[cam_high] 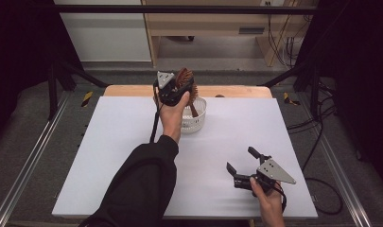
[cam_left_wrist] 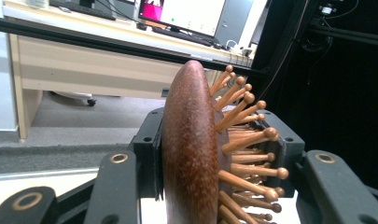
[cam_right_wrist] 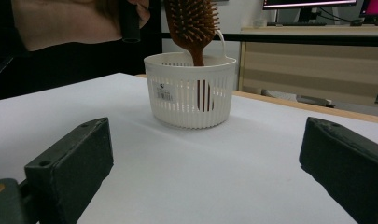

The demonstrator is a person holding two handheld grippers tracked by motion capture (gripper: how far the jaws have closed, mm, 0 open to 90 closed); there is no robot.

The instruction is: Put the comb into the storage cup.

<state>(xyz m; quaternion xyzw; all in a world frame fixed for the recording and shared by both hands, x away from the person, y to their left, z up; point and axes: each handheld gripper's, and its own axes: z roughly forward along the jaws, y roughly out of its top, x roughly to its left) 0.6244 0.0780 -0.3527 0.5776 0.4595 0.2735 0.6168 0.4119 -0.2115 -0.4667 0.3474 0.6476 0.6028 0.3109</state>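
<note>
Hairbrush (cam_high: 186, 81) sits clamped by its head between the jaws of the left gripper (cam_high: 176, 86), held up over the white basket (cam_high: 198, 124) at the far middle of the table (cam_high: 132, 142). Its handle hangs down into the basket, and in the right gripper view the handle shows dark through the slotted wall. Whether the handle touches the bottom cannot be told. The right gripper (cam_high: 240, 161) rests low on the near right of the table, well apart from the basket, jaws wide apart with nothing between them.
</note>
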